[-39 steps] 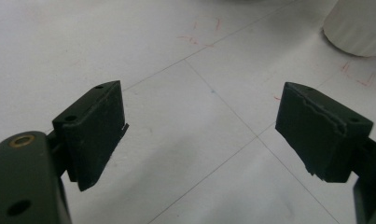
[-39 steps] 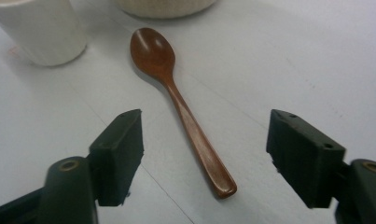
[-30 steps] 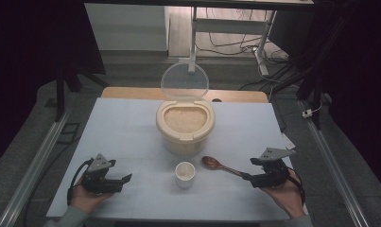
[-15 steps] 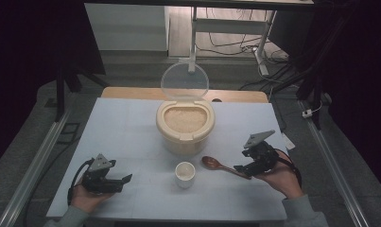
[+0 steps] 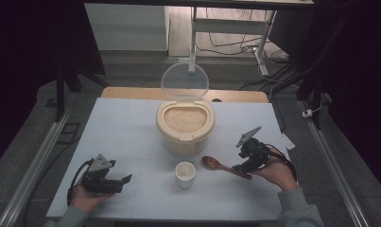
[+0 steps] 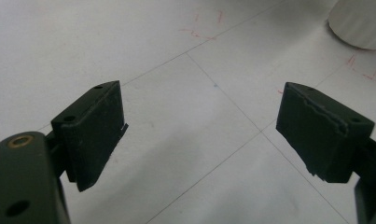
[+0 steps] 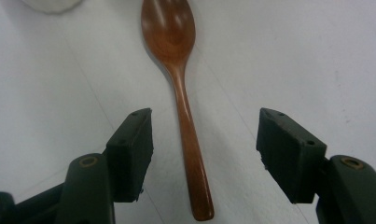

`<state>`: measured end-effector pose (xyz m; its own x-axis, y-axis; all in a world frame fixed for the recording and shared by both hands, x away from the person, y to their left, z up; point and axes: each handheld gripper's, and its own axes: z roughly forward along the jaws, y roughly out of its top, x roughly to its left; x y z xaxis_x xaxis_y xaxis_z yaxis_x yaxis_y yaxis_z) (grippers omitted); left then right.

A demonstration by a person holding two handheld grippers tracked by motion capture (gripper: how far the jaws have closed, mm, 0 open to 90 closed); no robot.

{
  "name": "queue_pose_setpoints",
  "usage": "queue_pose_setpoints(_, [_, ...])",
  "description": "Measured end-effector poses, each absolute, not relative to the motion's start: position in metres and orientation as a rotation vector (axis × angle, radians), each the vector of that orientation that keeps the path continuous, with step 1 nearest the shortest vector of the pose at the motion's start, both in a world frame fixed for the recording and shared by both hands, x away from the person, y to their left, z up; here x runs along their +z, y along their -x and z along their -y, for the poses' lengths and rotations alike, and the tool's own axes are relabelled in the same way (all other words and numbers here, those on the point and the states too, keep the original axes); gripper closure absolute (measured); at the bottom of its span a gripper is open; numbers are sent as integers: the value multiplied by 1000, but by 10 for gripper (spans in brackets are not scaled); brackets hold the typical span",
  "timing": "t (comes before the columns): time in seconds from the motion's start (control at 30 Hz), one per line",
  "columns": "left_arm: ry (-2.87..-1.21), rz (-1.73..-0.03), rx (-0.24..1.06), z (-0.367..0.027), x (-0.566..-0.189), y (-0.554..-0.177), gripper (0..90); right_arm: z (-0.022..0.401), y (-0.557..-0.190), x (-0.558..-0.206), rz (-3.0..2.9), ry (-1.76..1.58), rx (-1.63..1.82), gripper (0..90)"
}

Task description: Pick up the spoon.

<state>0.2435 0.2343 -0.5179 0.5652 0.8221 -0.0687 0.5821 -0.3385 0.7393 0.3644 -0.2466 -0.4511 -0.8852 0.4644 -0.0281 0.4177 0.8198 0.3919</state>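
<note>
On the pale worktop (image 5: 122,137), an open rice bin (image 5: 184,130) full of white grains stands at centre, its clear lid (image 5: 184,81) tipped up. Bare surface stretches to the left edge. The right gripper (image 5: 242,166) hovers over a wooden spoon (image 7: 178,88), fingers (image 7: 132,149) spread and just closing, handle between them, untouched. The left gripper (image 5: 124,182) rests with fingers (image 6: 94,126) wide apart, holding nothing. A small white cup (image 5: 184,173) sits beside the spoon's bowl
</note>
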Motion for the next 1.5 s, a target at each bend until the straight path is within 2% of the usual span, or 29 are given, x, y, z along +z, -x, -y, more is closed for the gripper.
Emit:
queue_pose_setpoints(0.37, [-2066, -1119, 410, -234, -519, -244, 150, 248, -369, -471, -2955, -698, 458, 421])
queue_pose_setpoints(0.6, [-2071, -1119, 410, -234, -520, -245, 149, 244, -368, -478, -2986, -654, 385, 509])
queue_pose_setpoints(0.9, [-2073, -1117, 410, -234, -520, -245, 148, 240, -370, -487, -3002, -648, 325, 569])
queue_pose_setpoints(1.23, [-2073, -1113, 411, -234, -520, -244, 148, 235, -370, -490, -2988, -608, 292, 719])
queue_pose_setpoints(1.5, [-2080, -1113, 414, -232, -520, -244, 146, 227, -366, -491, -2971, -559, 227, 768])
